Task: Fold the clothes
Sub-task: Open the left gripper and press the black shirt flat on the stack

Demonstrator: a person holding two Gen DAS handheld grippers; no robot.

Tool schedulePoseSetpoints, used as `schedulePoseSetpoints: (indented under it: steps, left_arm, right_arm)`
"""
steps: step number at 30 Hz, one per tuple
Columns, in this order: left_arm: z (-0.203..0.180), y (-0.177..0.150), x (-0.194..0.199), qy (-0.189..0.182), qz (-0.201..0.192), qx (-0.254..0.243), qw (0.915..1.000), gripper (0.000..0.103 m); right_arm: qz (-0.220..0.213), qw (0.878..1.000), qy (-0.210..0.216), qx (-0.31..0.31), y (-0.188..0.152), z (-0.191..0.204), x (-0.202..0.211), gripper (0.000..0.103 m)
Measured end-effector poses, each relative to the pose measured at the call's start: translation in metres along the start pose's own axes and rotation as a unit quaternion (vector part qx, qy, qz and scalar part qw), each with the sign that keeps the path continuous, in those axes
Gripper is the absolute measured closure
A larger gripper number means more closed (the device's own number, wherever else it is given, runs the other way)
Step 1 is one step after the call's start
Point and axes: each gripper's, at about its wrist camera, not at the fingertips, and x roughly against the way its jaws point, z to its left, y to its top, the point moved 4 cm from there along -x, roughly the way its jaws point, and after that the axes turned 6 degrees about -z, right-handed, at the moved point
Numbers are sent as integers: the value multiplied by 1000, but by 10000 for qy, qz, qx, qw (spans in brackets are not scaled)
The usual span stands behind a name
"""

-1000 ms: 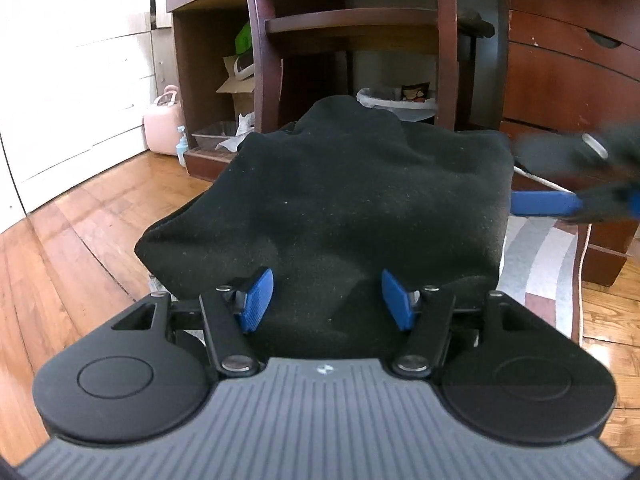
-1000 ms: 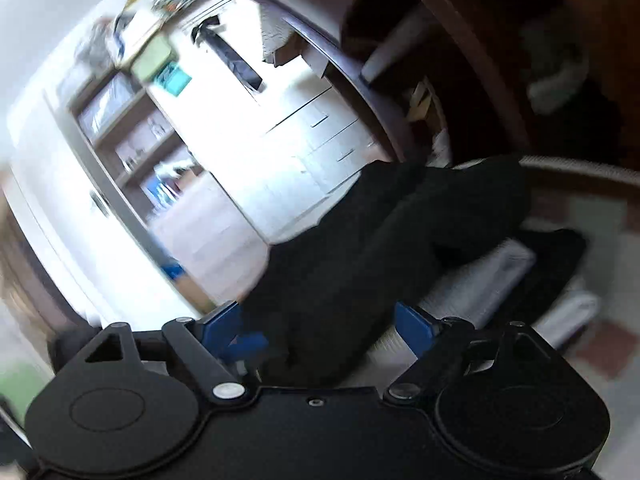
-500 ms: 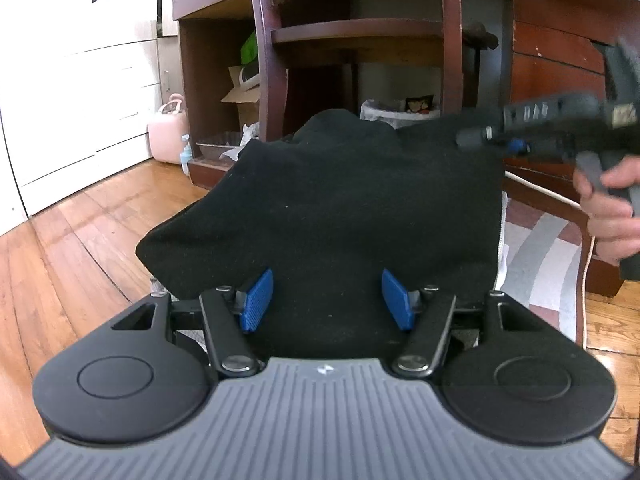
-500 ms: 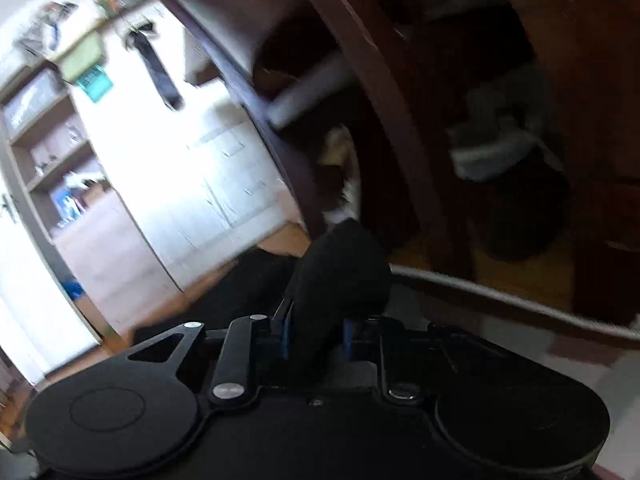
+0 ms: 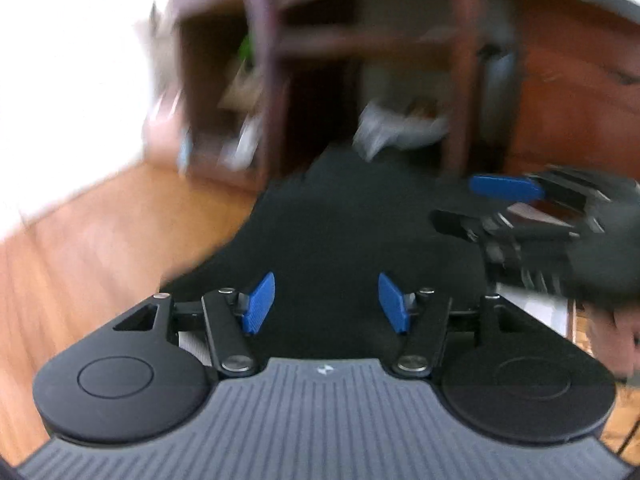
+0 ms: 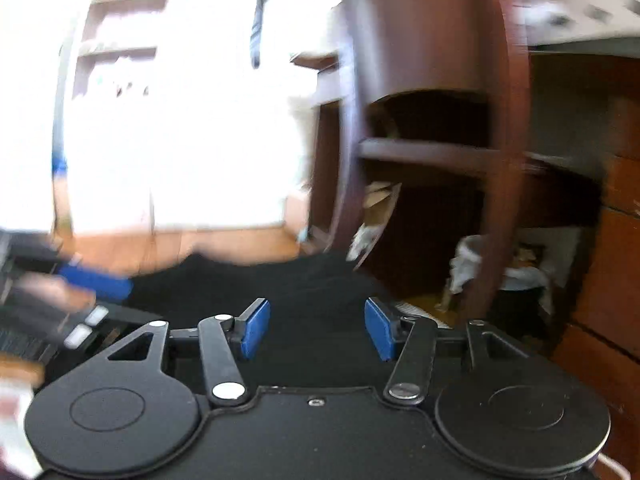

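Note:
A black garment (image 5: 328,232) lies folded on the floor in front of both grippers, blurred by motion. My left gripper (image 5: 326,304) hovers at its near edge; its blue pads stand apart and are closing slightly, with black cloth seen between them but not pinched. My right gripper (image 5: 476,204) reaches in from the right over the garment's far right corner, held by a hand (image 5: 612,336). In the right wrist view the right gripper (image 6: 316,330) is opening, pads apart over the garment (image 6: 312,292), gripping nothing. The left gripper (image 6: 92,280) shows blurred at the left.
A dark wooden chair (image 5: 460,100) stands just behind the garment, with a lined bin (image 6: 516,264) under the desk beyond it. Wooden drawers (image 5: 572,112) rise on the right. Wooden floor (image 5: 100,232) stretches to the left, and a pale striped rug (image 5: 532,308) lies under the garment's right side.
The right gripper had a fold of black cloth pinched half a second ago; it has let go, rolled level and swung across. The left gripper shifted and rose a little.

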Motion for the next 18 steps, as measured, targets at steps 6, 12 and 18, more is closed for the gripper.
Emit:
schedulePoseSetpoints:
  steps: [6,12,18]
  left_arm:
    - [8,-22,-9,147,-237,117,9995,45]
    - [-2,-15,11,333,-179,-99,9992,44]
    - [-26,-2,81,540,-231,-517,9969,34]
  right_arm:
    - [-197,9980,95,-587,-41,-7,-14,44]
    - [-99,9960,-73,-887,-46,-11,-6,43]
    - [364,9873,-1114,-1072,-31,-19,69,37]
